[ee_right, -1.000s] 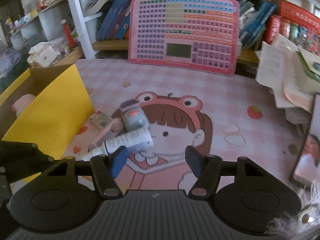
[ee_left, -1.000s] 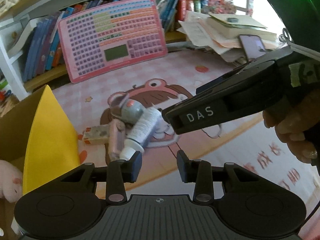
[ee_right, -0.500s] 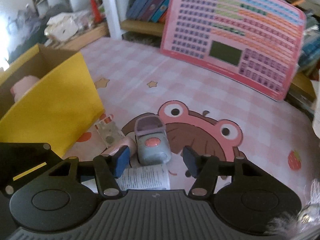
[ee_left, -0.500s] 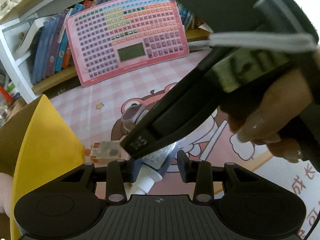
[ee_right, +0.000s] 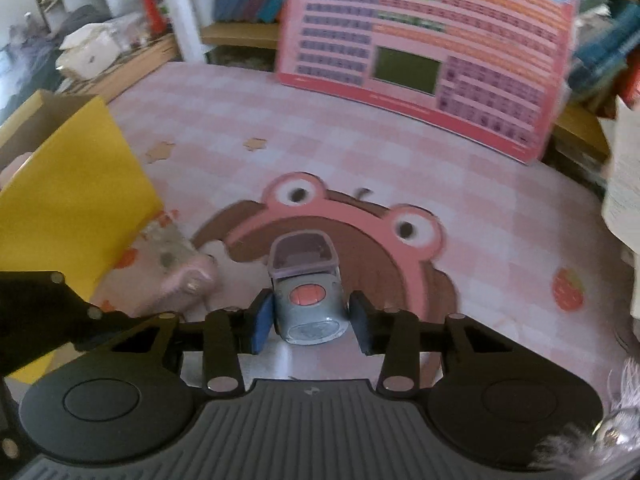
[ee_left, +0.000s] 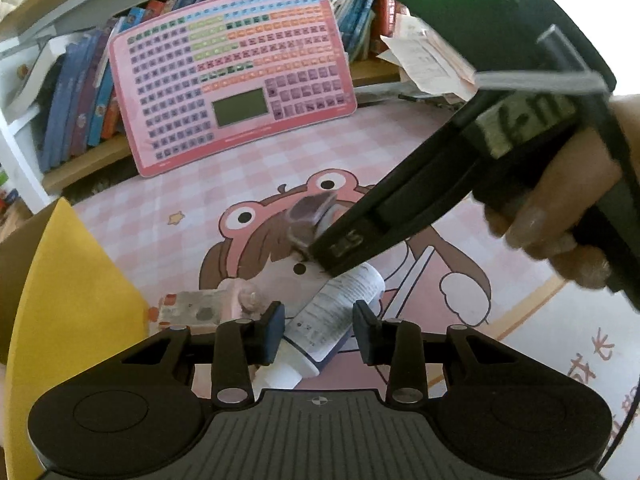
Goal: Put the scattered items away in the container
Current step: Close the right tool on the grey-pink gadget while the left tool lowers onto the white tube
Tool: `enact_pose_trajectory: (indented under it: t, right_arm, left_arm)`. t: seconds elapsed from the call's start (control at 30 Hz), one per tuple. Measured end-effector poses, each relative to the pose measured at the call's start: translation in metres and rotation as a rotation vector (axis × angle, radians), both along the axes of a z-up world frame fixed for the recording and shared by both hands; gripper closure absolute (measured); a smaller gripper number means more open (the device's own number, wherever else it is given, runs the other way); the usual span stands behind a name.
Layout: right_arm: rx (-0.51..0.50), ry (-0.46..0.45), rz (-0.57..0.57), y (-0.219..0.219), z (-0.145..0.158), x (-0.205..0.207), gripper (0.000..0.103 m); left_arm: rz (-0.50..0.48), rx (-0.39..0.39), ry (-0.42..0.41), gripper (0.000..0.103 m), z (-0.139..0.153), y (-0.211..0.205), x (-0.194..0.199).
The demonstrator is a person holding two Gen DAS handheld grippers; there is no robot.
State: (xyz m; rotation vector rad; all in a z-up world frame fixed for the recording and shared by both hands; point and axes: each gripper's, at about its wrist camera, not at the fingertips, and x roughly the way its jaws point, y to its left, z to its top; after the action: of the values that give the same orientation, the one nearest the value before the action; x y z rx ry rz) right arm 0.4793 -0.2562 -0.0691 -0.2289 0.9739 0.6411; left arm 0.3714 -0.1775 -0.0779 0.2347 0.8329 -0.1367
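Left wrist view: left gripper point(ee_left: 319, 330) is released, its fingers straddling a white tube point(ee_left: 334, 316) that lies on the pink mat point(ee_left: 168, 216). Both pads stand apart from the tube's sides; no contact visible. Tube's white cap end points toward the camera, label end away. Just left of the tube lies a pink case point(ee_left: 236, 300), touching a small clear box point(ee_left: 190, 309) with red corners. Yellow box wall point(ee_left: 68, 292) rises at left, close to the clear box.

The right gripper body crosses this view from the upper right, its tip over a grey toy point(ee_left: 308, 220) beyond the tube. The hand point(ee_left: 560, 216) grips its handle.

Right wrist view: right gripper point(ee_right: 311, 322) is also released, fingers on either side of the grey toy point(ee_right: 306, 300), which has a red button on top and a purple clear part at the far end. Narrow gaps show between pads and toy; not clenched. Toy sits on the mat's frog-hat cartoon. Pink case point(ee_right: 188, 284) and clear box point(ee_right: 168, 248) lie to its left, the box beside the yellow wall point(ee_right: 76, 184). Image is motion-blurred.

Background: pink key chart point(ee_right: 432, 36) leaning against a bookshelf point(ee_left: 80, 92).
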Motion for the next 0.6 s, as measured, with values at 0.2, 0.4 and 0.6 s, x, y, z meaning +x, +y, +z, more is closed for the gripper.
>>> enact_pose_trajectory:
  t: [0.2, 0.4, 0.6]
  right_arm:
    - [-0.011, -0.015, 0.003, 0.007, -0.002, 0.003, 0.064]
    - [-0.014, -0.015, 0.005, 0.019, -0.008, 0.015, 0.063]
    - [-0.029, -0.016, 0.015, 0.016, -0.007, 0.014, 0.064]
  left_arm:
    - [-0.011, 0.028, 0.005, 0.060, -0.006, 0.005, 0.003]
    - [-0.017, 0.039, 0.032, 0.058, -0.013, 0.002, 0.013]
    - [-0.033, -0.025, 0.106, 0.072, -0.013, 0.006, 0.015]
